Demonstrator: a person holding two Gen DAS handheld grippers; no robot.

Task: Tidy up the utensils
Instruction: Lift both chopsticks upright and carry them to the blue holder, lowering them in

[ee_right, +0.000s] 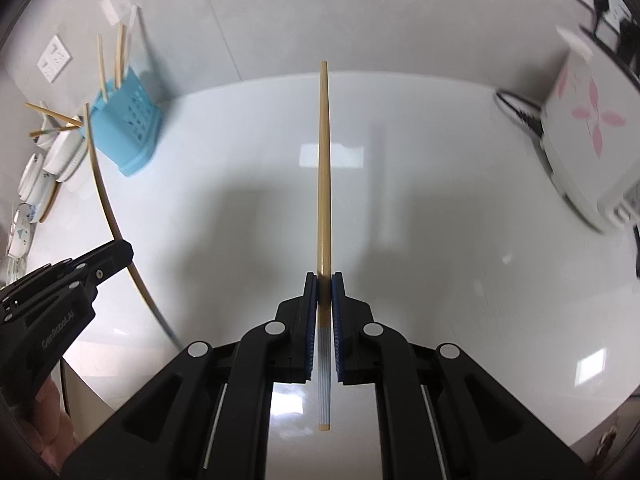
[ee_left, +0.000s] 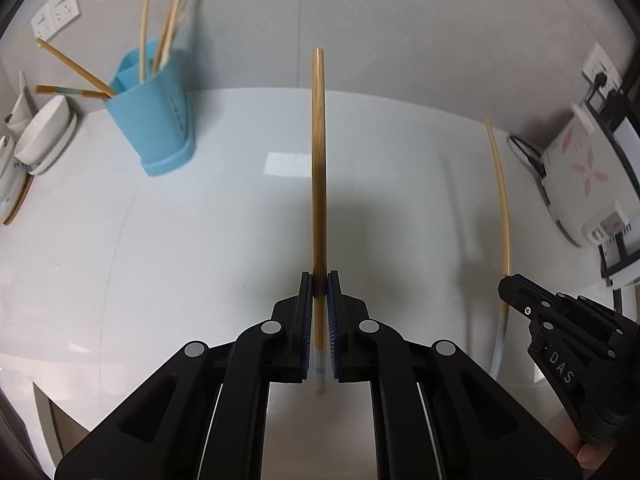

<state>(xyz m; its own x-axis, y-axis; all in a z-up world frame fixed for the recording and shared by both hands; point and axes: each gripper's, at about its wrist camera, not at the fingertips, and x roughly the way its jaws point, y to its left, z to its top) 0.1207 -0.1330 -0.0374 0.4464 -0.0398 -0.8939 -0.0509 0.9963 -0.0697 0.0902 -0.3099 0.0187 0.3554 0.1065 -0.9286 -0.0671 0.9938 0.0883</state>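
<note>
blue holder (ee_left: pixel 154 120): several chopsticks inside | left gripper (ee_left: pixel 319 280), right gripper (ee_right: pixel 324 280): each pinching a chopstick

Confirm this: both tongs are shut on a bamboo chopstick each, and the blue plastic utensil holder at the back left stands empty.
Not quite: the blue plastic utensil holder already holds several chopsticks, as the left wrist view shows. The left tongs and right tongs each grip one bamboo chopstick.

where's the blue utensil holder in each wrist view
Left wrist view: the blue utensil holder stands upper left on the white table, chopsticks poking out of it.
Right wrist view: the same holder sits at the left edge, smaller, with its perforated side showing.
Shared landmark: the stacked white dishes just left of it.
</note>
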